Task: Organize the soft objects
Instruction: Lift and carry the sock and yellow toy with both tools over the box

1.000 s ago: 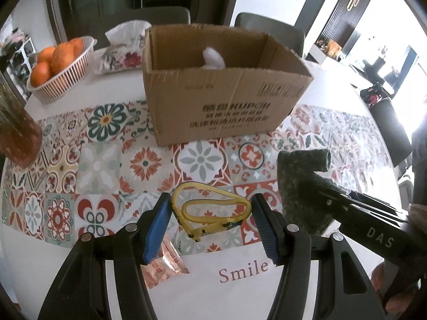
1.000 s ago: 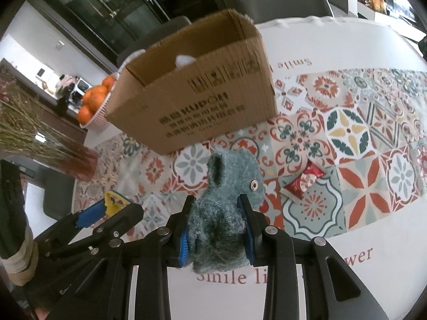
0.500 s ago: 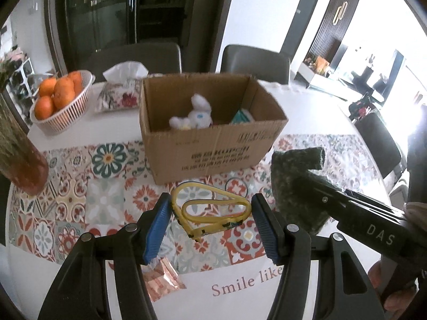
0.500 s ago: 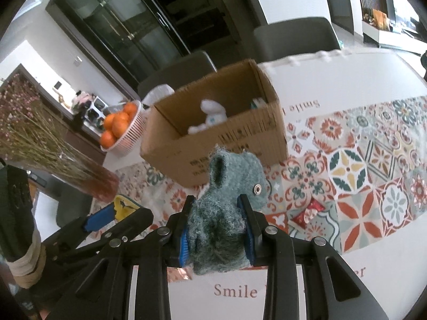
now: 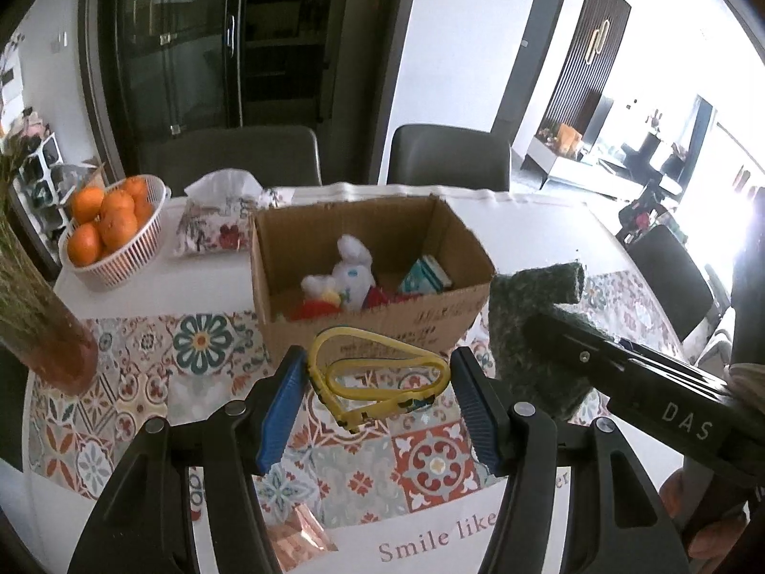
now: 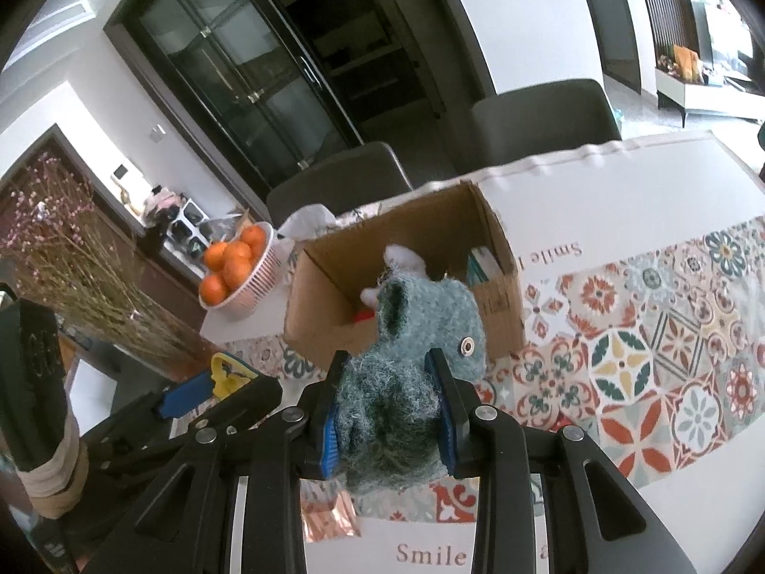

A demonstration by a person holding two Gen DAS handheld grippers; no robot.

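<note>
Cardboard box [image 5: 373, 282] waits beyond both loads: left gripper [image 5: 377, 399] pinches the yellow band [image 5: 377, 378], right gripper [image 6: 388, 406] squeezes the green felt toy [image 6: 420, 330]; next, carry them over it and release.

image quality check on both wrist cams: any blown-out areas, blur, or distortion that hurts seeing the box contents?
Left wrist: window glare blows out the right edge; fisheye bends the door frames; the cardboard box and white plush inside are sharp. Right wrist: evenly lit, only mild overexposure top right; the green knitted toy in the right gripper blocks much of the box interior; edges are vignetted black.
</note>
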